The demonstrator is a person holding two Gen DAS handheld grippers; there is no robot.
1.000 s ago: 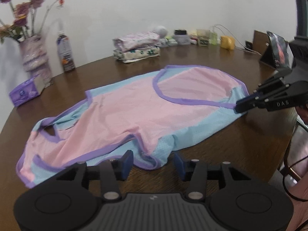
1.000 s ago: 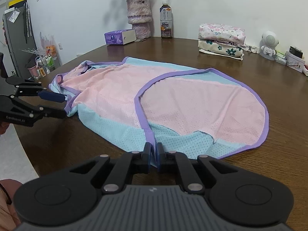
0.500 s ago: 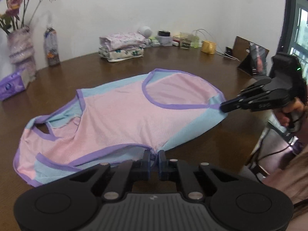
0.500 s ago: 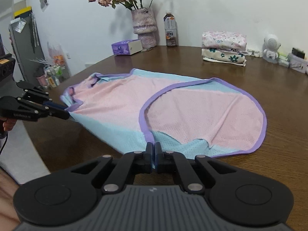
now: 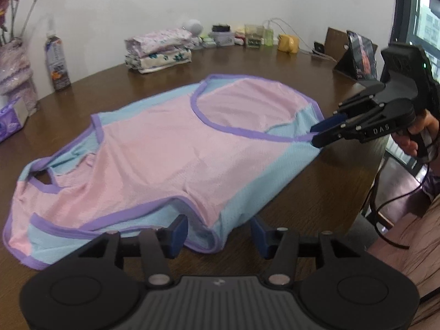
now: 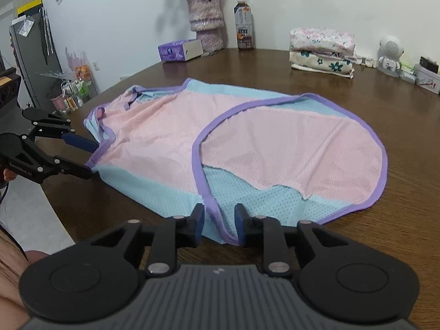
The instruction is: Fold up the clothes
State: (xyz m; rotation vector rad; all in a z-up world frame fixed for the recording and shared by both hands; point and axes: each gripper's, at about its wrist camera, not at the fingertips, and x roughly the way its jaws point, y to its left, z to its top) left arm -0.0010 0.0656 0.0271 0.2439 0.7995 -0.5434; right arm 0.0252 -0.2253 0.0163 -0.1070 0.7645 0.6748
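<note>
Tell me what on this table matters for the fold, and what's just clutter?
Job: pink and blue garment; left gripper, jaws opening; right gripper, jaws opening.

Clutter: folded clothes stack; tissue box; drink bottle; flower vase.

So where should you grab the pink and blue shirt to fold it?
Probably pinch the shirt by its purple-trimmed near edge, coming in low from the table's front side. It lies flat, so only the edges give thin cloth the jaws can close on.
</note>
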